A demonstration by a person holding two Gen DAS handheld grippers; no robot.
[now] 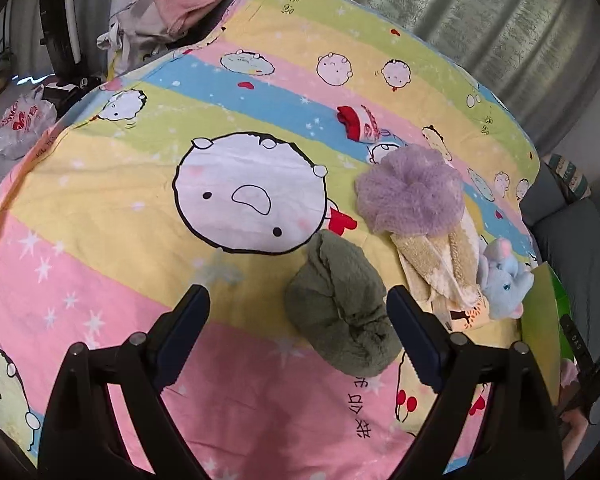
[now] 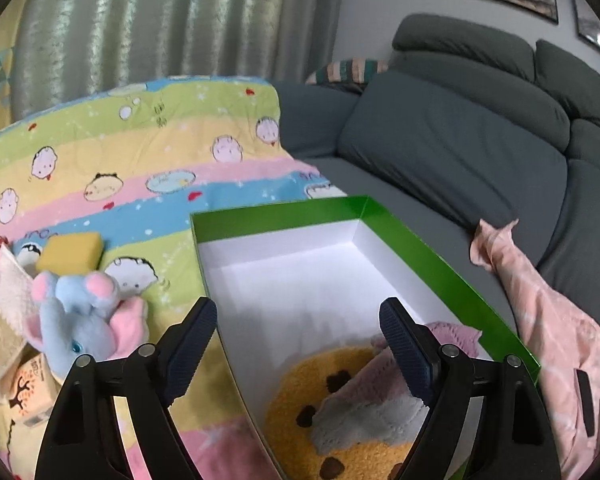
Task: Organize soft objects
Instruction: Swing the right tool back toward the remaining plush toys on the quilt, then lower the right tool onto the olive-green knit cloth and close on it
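Two soft things (a cookie cushion [image 2: 336,412] and pink knit [image 2: 380,384]) already lay in the green box [image 2: 440,248] on the bed. Both claws, left claw [image 1: 298,340] and right claw [image 2: 296,348], gaped wide, empty. Next pickup, I judged: the green towel [image 1: 340,308] lying between the left fingers, needing descent and squeeze.

The printed bedsheet [image 1: 100,184] carries two large red Chinese characters near its front edge, seen inverted, probably 成功. Small dark markings near its far edge are illegible. The plastic bag [image 1: 20,126] bears red lettering, unreadable.
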